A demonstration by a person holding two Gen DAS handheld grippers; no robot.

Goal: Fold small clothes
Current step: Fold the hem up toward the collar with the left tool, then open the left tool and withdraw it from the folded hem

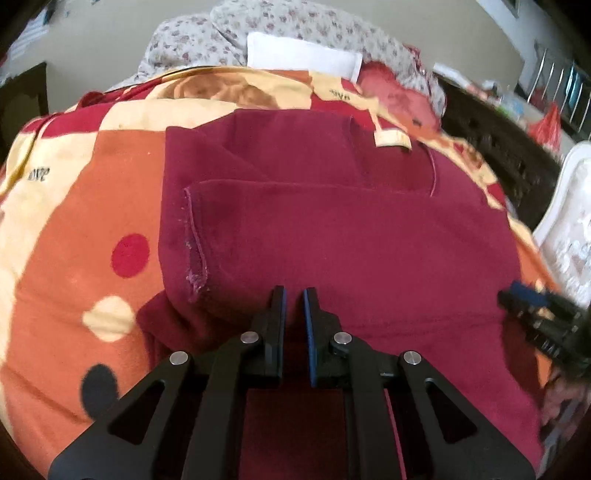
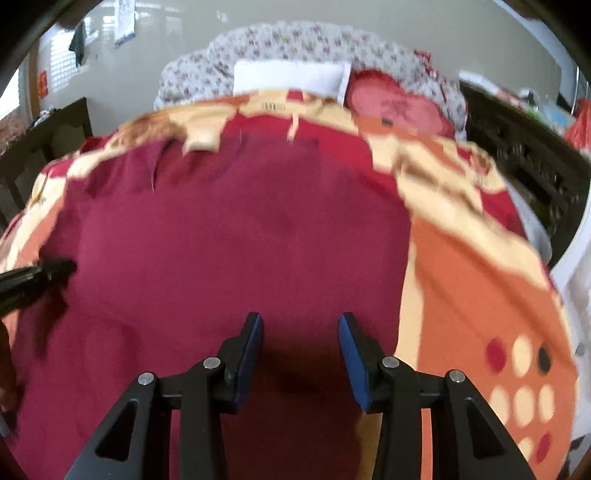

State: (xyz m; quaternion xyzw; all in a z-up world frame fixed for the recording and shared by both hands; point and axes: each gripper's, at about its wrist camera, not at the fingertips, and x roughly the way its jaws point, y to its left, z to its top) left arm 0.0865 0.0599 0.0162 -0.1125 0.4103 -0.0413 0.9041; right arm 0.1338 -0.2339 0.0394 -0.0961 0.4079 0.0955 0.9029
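Note:
A maroon garment [image 1: 332, 229] lies spread on an orange, cream and red blanket [image 1: 74, 206], with one side folded inward along a frayed hem [image 1: 195, 251]. A pale label [image 1: 391, 140] marks its far edge. My left gripper [image 1: 294, 295] hovers over the near part of the cloth, its jaws shut to a thin slit; I cannot make out any cloth pinched between them. My right gripper [image 2: 301, 321] stands open above the same garment [image 2: 229, 236], with nothing between its pads. Each gripper shows at the edge of the other's view: the right gripper [image 1: 535, 306], the left gripper [image 2: 40, 275].
The blanket [image 2: 472, 280] covers a bed. At its far end lie a floral quilt [image 1: 295, 29], a white pillow [image 1: 303, 55] and a red cushion [image 1: 399, 92]. Dark carved wooden furniture [image 1: 498, 144] runs along the right, and a white moulded piece [image 1: 569, 218] stands near it.

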